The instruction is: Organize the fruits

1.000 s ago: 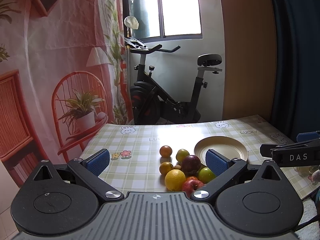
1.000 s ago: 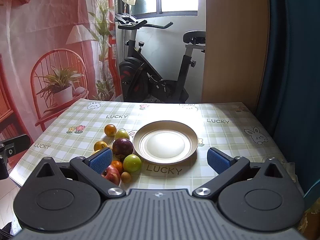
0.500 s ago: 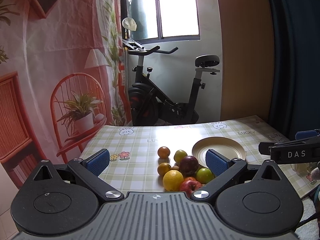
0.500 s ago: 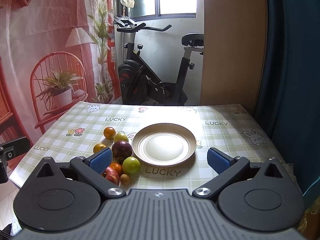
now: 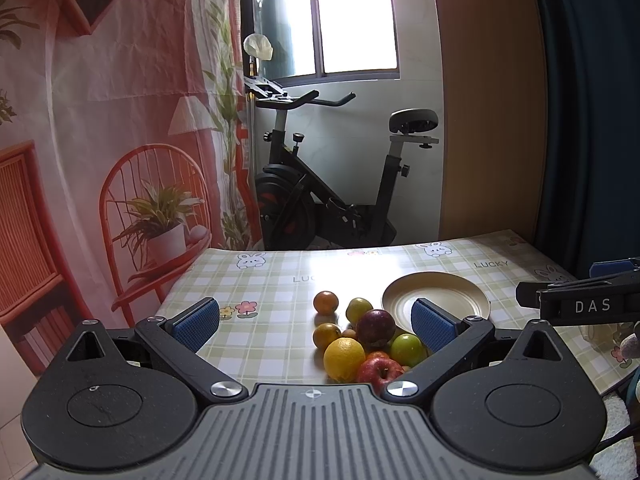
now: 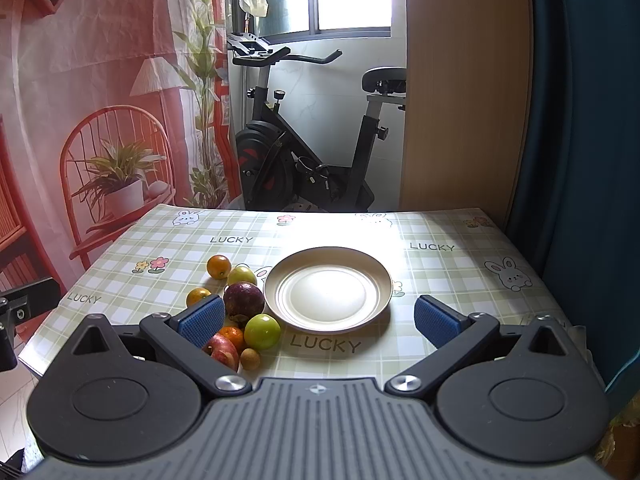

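The right wrist view shows the plate (image 6: 327, 294) on the checked tablecloth (image 6: 440, 276), and nothing lies in it, so I judge the task is at its very beginning: no fruit is moved yet and all of them wait. The fruits are in a loose group just left of the plate: a dark purple fruit (image 6: 243, 301) closest to its rim, a green apple (image 6: 262, 331) in front of that, a small orange (image 6: 218, 266) at the far end, and a red apple (image 6: 221, 350) nearest to the camera. The right gripper (image 6: 318, 320) is wide open and holds nothing; it hovers in front of the plate. The left gripper (image 5: 314, 326) is also wide open and empty, in front of the group, where a big yellow orange (image 5: 344, 359) is nearest to it. The finger pads hide part of the group in both views, so I cannot count the fruits exactly, and several small ones are hard to name. Beyond the table stands an exercise bike (image 6: 304, 152).
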A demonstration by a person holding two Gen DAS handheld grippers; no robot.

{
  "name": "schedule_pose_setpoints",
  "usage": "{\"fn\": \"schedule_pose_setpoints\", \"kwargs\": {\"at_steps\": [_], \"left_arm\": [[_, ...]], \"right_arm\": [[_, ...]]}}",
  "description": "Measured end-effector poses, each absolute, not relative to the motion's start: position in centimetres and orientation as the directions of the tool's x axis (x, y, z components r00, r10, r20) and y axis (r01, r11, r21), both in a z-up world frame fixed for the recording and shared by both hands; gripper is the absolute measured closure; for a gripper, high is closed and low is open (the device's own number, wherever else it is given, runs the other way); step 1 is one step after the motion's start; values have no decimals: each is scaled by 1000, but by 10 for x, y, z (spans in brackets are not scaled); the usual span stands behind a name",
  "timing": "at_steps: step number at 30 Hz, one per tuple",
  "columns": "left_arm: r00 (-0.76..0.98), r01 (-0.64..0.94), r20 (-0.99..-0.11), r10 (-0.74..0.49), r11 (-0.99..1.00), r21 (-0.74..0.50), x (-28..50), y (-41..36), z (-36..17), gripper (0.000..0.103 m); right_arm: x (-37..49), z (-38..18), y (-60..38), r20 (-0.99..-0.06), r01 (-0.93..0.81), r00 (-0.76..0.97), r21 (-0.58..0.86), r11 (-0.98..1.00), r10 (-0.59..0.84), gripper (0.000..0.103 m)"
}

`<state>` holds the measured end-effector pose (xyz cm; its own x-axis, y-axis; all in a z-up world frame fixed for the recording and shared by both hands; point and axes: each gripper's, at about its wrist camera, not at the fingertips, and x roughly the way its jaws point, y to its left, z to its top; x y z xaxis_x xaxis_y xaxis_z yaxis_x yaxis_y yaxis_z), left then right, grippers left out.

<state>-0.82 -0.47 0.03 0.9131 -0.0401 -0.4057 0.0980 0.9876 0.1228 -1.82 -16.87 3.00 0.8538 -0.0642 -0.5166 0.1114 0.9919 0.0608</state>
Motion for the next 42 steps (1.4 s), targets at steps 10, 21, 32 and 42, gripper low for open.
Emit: {"fn": "schedule_pose_setpoints", "kwargs": {"at_steps": [10,21,32,42], "left_arm": [[910,107,-412,-49,987,118,-9,-3,0,0],[911,115,-406,-64,988,103,-11,-4,0,0],[905,116,-420,-64,988,100,-10,-2,-1,0],[896,114,-441,-59,989,99,-7,-1,-2,0]], "right_arm": [[-18,30,-169,-516,112,854,61,992,-65,0],[-19,30,-169,-516,111,854,62,992,-63,0],[-19,30,-170,-515,111,855,62,992,-64,0],[-15,30,-170,-517,124,854,77,989,-67,1]]}}
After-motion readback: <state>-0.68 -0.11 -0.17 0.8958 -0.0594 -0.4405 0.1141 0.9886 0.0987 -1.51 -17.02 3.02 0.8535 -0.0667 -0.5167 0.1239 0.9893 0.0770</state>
